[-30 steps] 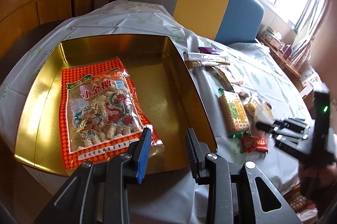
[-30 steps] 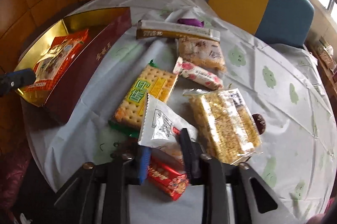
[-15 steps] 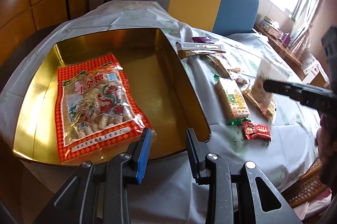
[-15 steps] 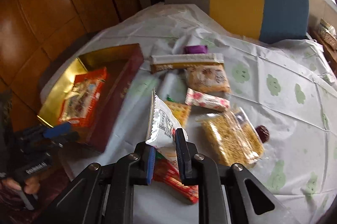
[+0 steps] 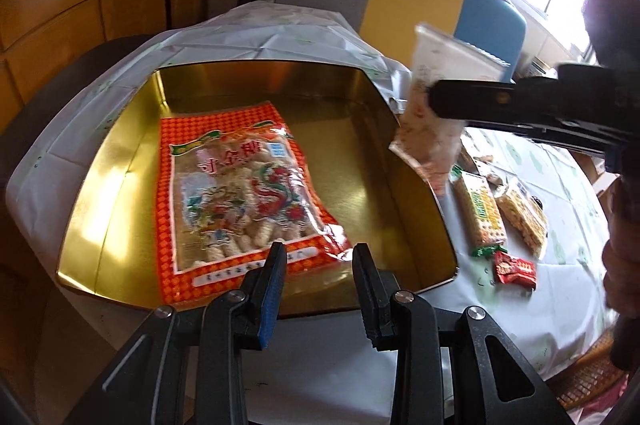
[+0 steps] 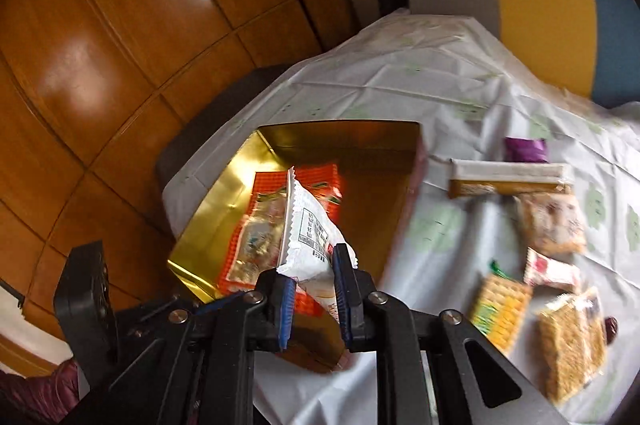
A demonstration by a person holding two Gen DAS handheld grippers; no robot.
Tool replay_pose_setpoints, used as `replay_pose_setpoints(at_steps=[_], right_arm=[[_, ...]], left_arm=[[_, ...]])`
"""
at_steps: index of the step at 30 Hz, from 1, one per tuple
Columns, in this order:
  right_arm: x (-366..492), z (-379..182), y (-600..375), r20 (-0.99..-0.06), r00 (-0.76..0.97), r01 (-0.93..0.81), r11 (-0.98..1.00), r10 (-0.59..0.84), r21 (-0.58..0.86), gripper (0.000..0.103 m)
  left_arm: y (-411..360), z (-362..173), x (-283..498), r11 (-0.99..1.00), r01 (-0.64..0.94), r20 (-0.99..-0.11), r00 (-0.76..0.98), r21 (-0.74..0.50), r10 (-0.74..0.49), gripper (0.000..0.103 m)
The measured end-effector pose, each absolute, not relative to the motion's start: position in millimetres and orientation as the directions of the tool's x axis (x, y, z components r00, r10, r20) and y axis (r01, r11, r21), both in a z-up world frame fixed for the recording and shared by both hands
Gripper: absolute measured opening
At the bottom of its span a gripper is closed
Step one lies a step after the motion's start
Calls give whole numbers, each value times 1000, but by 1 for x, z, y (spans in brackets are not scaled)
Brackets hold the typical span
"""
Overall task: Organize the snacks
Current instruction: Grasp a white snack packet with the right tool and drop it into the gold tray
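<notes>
The right claw (image 6: 314, 267) is clamped on a white packet (image 6: 310, 225), held in the air over the gold tin's (image 5: 120, 161) rim at about three o'clock. Its print is blurred. The left claw (image 5: 318, 267) hangs parted and empty near the tin's six o'clock edge, hiding the corner of the orange bag (image 5: 236, 185) inside. Other snacks on the desk (image 6: 440, 73) are smeared.

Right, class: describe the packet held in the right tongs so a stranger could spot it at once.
Start at the gold tin on the white-clothed table. Above its right edge, the right tongs pinch a white packet. It alone is off the table, white with zigzag-cut ends and small black print.
</notes>
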State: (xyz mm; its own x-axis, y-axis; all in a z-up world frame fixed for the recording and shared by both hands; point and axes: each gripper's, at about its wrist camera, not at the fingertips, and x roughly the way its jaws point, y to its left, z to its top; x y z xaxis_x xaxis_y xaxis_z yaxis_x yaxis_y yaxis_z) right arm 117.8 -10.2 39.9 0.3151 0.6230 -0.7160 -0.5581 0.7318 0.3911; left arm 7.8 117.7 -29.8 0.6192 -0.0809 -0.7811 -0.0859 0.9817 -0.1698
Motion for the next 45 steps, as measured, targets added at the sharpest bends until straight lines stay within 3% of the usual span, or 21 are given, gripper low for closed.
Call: replay_pose_setpoints(at_steps=[4, 7, 18, 32, 45], right_arm=[[126, 31, 11, -724, 289, -559, 725, 626, 403, 20], [133, 22, 20, -734, 268, -549, 725, 624, 416, 33], [123, 14, 3, -742, 304, -533, 752, 598, 387, 33], [113, 6, -75, -790, 402, -463, 847, 464, 261, 34], [127, -7, -166, -857, 442, -348, 931, 267, 110, 47]], left_arm=[[122, -33, 8, 981, -104, -784, 617, -163, -65, 37], [122, -33, 9, 983, -107, -786, 615, -152, -55, 37], [116, -33, 8, 987, -103, -789, 613, -123, -35, 41], [105, -33, 12, 992, -90, -808, 589, -85, -16, 43], [86, -23, 17, 1000, 1, -780, 626, -11, -9, 45]])
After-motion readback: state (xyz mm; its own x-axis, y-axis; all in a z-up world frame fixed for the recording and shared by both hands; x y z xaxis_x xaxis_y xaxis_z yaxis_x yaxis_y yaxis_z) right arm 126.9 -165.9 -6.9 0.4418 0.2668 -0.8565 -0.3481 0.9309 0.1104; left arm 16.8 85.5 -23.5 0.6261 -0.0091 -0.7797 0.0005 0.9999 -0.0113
